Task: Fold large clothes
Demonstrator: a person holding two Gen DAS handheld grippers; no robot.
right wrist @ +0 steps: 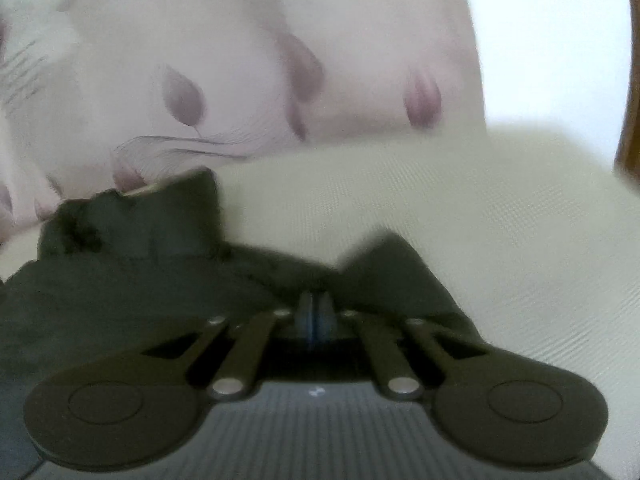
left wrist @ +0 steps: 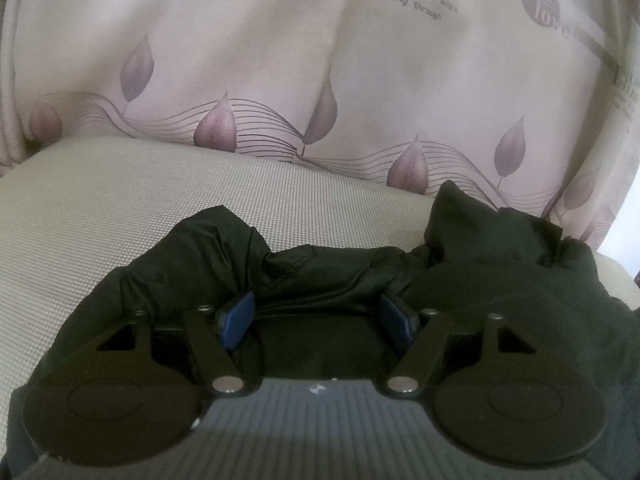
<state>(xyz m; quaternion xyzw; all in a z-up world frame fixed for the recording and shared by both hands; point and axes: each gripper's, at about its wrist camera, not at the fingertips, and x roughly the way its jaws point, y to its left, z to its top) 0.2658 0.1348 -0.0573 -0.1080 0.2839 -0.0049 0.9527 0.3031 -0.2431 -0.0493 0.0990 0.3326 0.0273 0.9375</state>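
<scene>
A black garment [left wrist: 320, 268] lies crumpled on a beige woven surface [left wrist: 120, 208]. My left gripper [left wrist: 318, 320] is open, its blue pads [left wrist: 236, 320] spread wide right over the garment's bunched edge, with cloth between and under them. In the right wrist view, which is blurred, my right gripper [right wrist: 316, 312] is shut, its pads [right wrist: 326, 316] pressed together on a fold of the same black garment [right wrist: 140, 272]. A raised peak of the cloth [right wrist: 188, 200] stands to the upper left of it.
A pale curtain with mauve leaf prints and text [left wrist: 320, 80] hangs right behind the surface and also shows in the right wrist view [right wrist: 240, 80]. The beige surface [right wrist: 480, 220] extends to the right. A brown wooden edge [right wrist: 632, 100] stands at far right.
</scene>
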